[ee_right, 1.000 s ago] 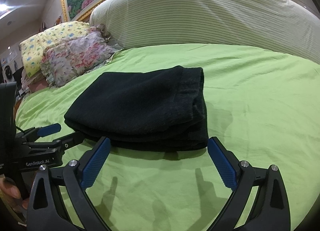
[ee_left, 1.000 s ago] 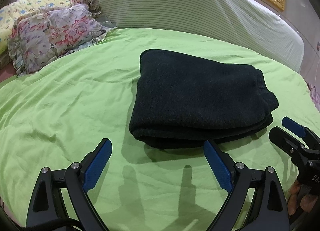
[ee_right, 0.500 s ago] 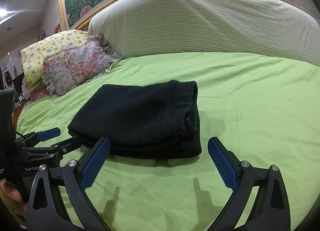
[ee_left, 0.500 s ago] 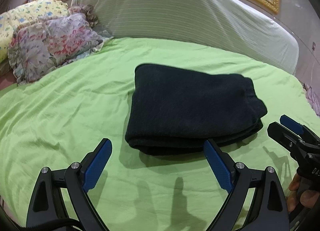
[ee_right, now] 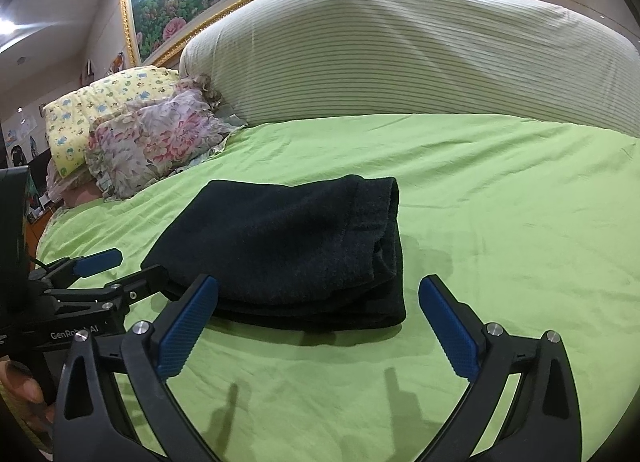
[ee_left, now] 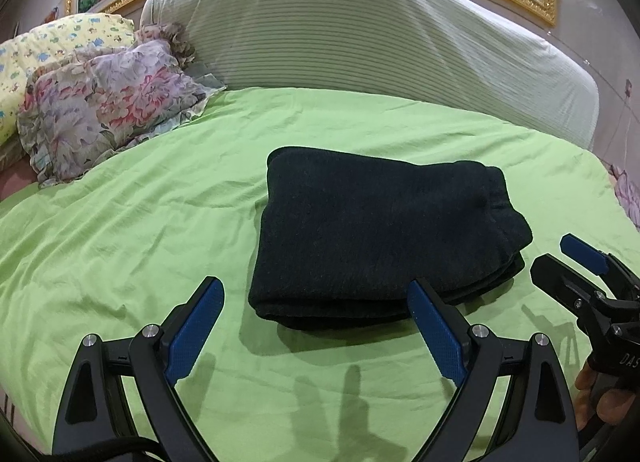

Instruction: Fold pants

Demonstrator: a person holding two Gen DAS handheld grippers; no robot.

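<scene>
**Pants folded on the bed**

The dark pants (ee_left: 380, 238) lay folded into a thick, flat, roughly rectangular stack of several layers on the green sheet (ee_left: 120, 221), the layered open edges at their right side.

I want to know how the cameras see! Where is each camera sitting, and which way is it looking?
Left wrist view: sits on the left gripper, looking forward over the green bedsheet at the folded black pants; its own open jaws show, plus the right gripper at the right edge.
Right wrist view: sits on the right gripper, looking forward at the pants from their other end; its open jaws show, plus the left gripper at the left.
Both share the pants, the sheet, the floral pillow and the striped headboard cover.
</scene>
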